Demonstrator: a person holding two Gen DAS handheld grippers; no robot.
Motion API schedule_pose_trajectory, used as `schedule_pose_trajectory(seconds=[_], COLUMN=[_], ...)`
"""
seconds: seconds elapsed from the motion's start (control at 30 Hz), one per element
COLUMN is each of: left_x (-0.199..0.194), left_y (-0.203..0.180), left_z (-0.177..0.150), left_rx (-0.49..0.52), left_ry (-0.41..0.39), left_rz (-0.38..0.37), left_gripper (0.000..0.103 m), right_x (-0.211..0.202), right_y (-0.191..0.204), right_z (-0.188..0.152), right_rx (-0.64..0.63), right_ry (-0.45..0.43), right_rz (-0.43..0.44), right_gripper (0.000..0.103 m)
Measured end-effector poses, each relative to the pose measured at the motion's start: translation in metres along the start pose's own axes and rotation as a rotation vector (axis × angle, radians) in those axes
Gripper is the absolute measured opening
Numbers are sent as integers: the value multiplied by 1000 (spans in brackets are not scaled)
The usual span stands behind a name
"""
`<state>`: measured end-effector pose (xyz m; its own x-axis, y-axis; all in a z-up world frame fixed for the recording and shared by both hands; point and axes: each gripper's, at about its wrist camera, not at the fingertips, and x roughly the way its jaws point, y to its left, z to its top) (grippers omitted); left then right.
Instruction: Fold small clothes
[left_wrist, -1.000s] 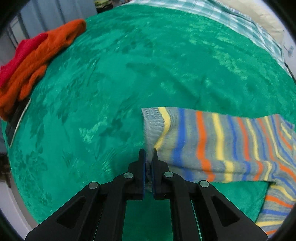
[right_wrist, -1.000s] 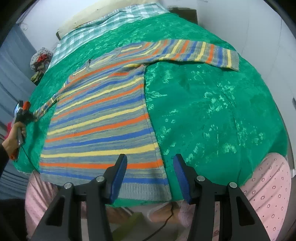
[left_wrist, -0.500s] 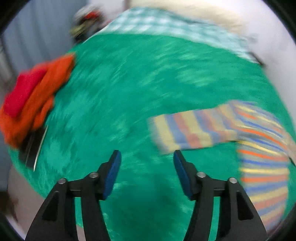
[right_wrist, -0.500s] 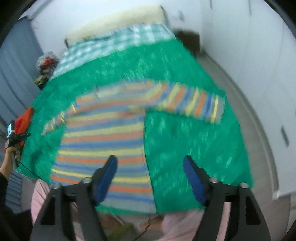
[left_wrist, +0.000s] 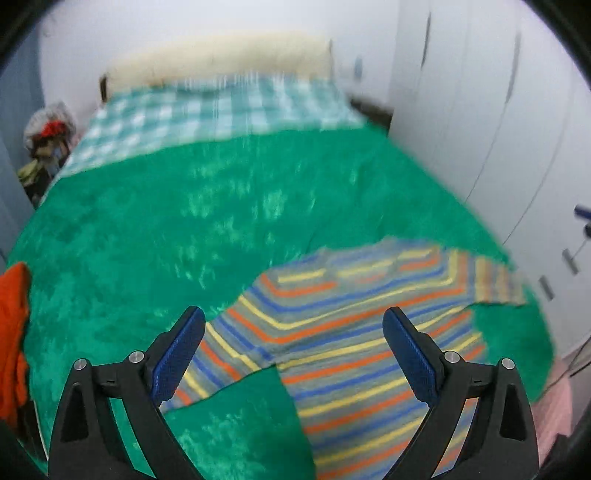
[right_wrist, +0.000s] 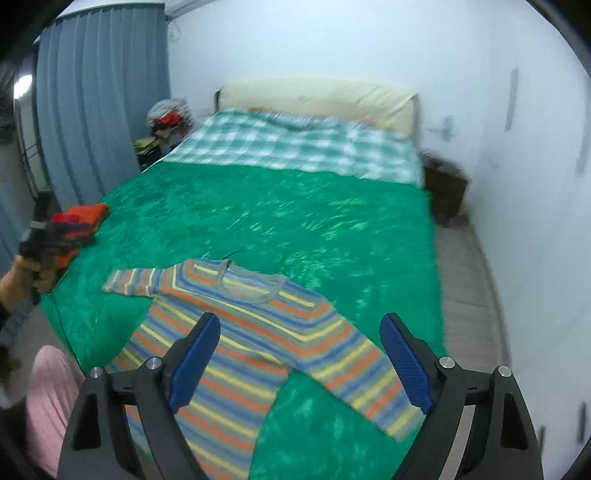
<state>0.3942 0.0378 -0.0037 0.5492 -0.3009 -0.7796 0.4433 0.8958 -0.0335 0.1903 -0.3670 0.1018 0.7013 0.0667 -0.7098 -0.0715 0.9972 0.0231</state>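
Left claw (left_wrist: 293, 354) jaws just spread wide, empty, right claw (right_wrist: 299, 362) likewise, above striped sweater (right_wrist: 258, 332)

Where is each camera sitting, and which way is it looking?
Left wrist view: on the left gripper, looking down along the green bedspread at the striped sweater; its open fingers show.
Right wrist view: on the right gripper, facing the headboard; open fingers, pink trousers and the other hand show.
Shared: sweater, bedspread, orange clothes.
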Motion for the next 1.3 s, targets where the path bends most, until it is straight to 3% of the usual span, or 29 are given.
schedule_pose_trajectory(seconds=[0.17, 0.3, 0.57, 0.6, 0.63, 0.67, 0.73, 0.77, 0.87, 0.93, 1.0, 1.13, 1.2, 1.23, 1.27, 1.3], left_x=[108, 168, 233, 239, 242, 243, 240, 238, 221, 209, 211, 229, 229, 225, 219, 216], left_y=[21, 37, 49, 45, 43, 37, 30, 26, 12, 9, 11, 4, -3, -2, 2, 9], left_z=[10, 15, 13, 8, 4, -2, -8, -8, -2, 5, 8, -5, -8, -8, -8, -3], left_rx=[24, 34, 110, 129, 146, 177, 199, 205, 265, 243, 206, 187, 173, 149, 120, 100], left_ry=[160, 216, 325, 348, 359, 366, 375, 382, 290, 201, 179, 201, 187, 183, 180, 169], left_rz=[38, 47, 2, -10, -18, -35, -93, -99, 18, 86, 116, 173, 201, 205, 218, 241], left_gripper=[87, 85, 85, 85, 85, 81, 45, 1, 2, 2, 2, 3, 17, 25, 51, 64], right_x=[149, 259, 389, 400, 409, 420, 427, 426, 409, 397, 393, 424, 433, 433, 430, 425], right_y=[-28, -37, -47, -47, -46, -44, -36, -31, -19, -18, -20, -24, -26, -28, -32, -39], right_z=[12, 15, 18, 15, 12, 7, 1, 0, 4, 13, 18, 2, -3, -4, -3, -2], right_rx=[-4, -72, -173, -176, -176, -181, -242, -270, -366, -370, -339, -310, -290, -270, -244, -216], right_ry=[166, 327, 485, 502, 524, 564, 589, 586, 512, 433, 372, 426, 428, 419, 407, 397], right_rz=[71, 75, 95, 102, 116, 149, 146, 154, 56, -49, -109, -158, -167, -171, -166, -181], right_gripper=[87, 85, 84, 76, 59, 50, 12, 12, 12, 11, 11, 11, 13, 21, 30, 60])
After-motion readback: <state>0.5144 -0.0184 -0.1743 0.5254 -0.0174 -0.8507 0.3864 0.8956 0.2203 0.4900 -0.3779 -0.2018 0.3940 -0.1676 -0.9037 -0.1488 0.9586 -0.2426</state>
